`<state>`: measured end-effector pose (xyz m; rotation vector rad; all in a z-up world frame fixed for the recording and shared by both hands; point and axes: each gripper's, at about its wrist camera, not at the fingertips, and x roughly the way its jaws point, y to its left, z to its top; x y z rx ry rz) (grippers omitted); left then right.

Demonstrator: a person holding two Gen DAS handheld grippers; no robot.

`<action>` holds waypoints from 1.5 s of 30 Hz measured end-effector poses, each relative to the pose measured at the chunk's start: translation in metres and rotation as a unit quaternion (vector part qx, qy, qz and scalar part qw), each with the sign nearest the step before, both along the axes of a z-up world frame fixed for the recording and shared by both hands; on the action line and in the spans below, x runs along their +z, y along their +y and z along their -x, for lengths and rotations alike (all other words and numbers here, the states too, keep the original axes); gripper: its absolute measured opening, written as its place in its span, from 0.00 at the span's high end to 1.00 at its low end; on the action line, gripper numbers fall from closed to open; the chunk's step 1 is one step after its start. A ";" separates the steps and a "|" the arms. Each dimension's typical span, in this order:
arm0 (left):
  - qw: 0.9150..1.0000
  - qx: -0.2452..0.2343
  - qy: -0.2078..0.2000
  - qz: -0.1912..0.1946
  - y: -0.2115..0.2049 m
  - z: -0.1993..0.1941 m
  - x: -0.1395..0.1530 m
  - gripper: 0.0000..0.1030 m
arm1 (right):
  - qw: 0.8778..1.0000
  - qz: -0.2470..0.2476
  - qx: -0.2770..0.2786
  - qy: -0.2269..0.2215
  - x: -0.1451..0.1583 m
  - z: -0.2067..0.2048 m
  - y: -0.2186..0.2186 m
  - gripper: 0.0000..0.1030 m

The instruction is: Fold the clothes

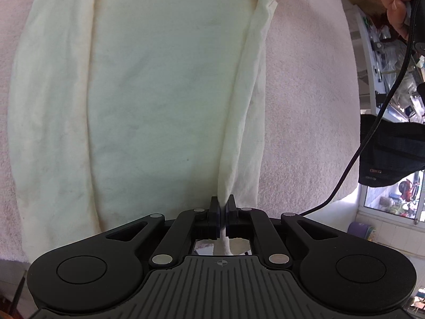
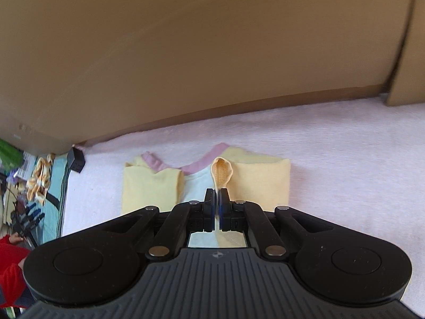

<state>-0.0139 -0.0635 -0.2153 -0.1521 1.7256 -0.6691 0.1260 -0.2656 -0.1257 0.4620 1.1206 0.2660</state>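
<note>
A pale white-green shirt (image 1: 159, 85) with yellow sleeves lies spread on a pink towel-like cover (image 1: 305, 106). Its right side edge is pulled up into a long ridge that runs into my left gripper (image 1: 222, 207), which is shut on that fold near the hem. In the right wrist view the same shirt (image 2: 196, 183) shows its pink collar (image 2: 196, 167) and yellow sleeves (image 2: 263, 180). My right gripper (image 2: 217, 204) is shut on a pinched loop of the yellow shoulder fabric (image 2: 221, 172) beside the collar.
A brown cardboard wall (image 2: 186, 53) stands behind the pink cover. A small black block (image 2: 75, 162) sits at its left corner, with a striped cloth and clutter (image 2: 39, 180) beyond. A hand (image 1: 395, 5), a black cable (image 1: 372, 138) and a dark garment (image 1: 390, 154) are at the right.
</note>
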 end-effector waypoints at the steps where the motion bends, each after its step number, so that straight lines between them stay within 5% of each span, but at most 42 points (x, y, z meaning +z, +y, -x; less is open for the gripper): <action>1: 1.000 0.004 0.002 0.001 0.002 0.001 -0.001 1.00 | 1.000 0.003 0.008 0.000 0.000 -0.002 0.008 0.97; 27: 0.999 0.044 0.015 0.006 0.034 0.000 -0.008 1.00 | 0.997 0.034 0.070 0.018 -0.018 -0.018 0.091 0.96; 30: 0.999 0.046 0.019 0.006 0.035 -0.001 -0.009 0.92 | 0.998 0.035 0.053 0.018 -0.023 -0.019 0.090 0.92; 33: 0.999 0.045 0.020 0.006 0.040 0.000 -0.007 0.78 | 0.999 -0.019 0.031 0.033 -0.030 -0.021 0.079 0.59; 38: 0.999 0.047 0.013 0.009 0.054 0.002 0.003 0.77 | 0.986 -0.160 -0.004 0.039 -0.019 -0.012 0.047 0.57; 45: 0.998 0.050 -0.036 -0.013 0.077 0.002 0.027 0.74 | 0.995 -0.085 -0.018 0.046 -0.017 0.011 0.016 0.57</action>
